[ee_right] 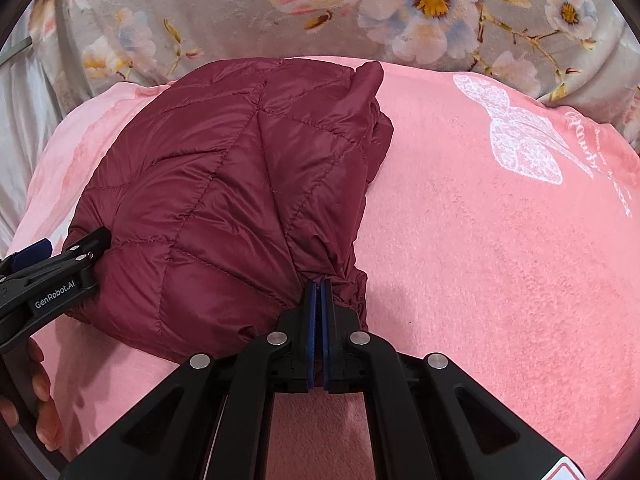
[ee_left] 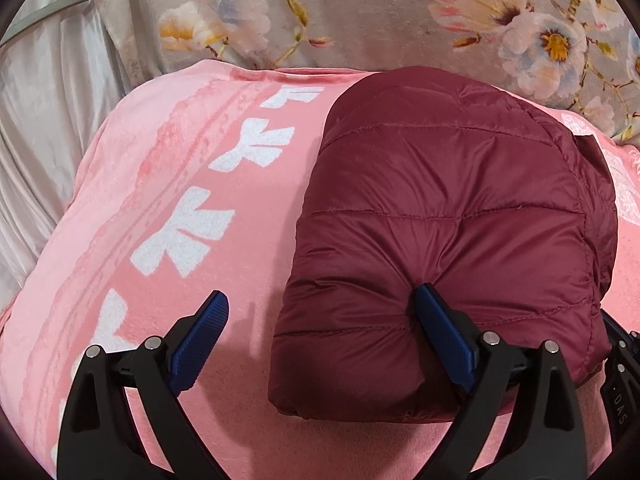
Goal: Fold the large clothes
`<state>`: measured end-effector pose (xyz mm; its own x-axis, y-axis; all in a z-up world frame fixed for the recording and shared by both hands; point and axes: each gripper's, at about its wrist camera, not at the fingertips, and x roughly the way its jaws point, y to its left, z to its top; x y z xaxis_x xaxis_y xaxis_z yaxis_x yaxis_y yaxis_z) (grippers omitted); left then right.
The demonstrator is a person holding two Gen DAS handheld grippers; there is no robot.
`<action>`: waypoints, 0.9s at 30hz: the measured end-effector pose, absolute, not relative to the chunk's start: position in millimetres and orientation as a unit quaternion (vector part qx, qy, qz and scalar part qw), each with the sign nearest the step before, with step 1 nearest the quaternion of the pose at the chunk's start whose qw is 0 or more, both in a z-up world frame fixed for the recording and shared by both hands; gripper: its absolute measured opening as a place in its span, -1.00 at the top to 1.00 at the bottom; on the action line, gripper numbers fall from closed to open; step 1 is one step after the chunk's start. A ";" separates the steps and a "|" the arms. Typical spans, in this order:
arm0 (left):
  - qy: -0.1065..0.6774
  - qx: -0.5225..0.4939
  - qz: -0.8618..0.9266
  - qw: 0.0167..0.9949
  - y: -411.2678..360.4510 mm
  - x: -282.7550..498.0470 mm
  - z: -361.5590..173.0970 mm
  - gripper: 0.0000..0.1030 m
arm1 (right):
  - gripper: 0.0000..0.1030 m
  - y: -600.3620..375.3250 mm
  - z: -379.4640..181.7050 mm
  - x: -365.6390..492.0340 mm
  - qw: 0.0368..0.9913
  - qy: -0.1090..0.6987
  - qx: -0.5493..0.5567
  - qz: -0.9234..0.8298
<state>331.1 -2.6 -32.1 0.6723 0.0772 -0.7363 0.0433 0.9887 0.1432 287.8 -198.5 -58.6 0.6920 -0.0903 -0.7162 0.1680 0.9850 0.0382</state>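
Right tongs [ee_right: 319,280] clamped on folded maroon quilted puffer jacket [ee_right: 224,200]; left tongs [ee_left: 320,312] apart, one finger denting its hem.

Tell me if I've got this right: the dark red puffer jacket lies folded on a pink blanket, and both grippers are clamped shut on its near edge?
Not quite. Only the right gripper is clamped shut on the puffer jacket. The left gripper stands open in the left wrist view, one finger denting the jacket's edge, the other over the pink blanket. The rest is right.
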 end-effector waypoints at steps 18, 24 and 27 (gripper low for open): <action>0.363 0.065 0.010 0.929 1.3 295.9 -21.7 -0.86 | -0.19 -193.5 -42.1 243.8 0.937 0.337 0.041 -0.082; 0.375 0.068 -0.007 0.925 2.2 231.1 -33.2 -0.87 | -0.44 -183.8 -39.9 187.8 0.938 0.334 0.020 -0.085; 0.385 0.063 -0.023 0.921 3.5 202.3 -36.5 -0.87 | -0.51 -180.4 -49.6 159.5 0.933 0.349 0.024 -0.083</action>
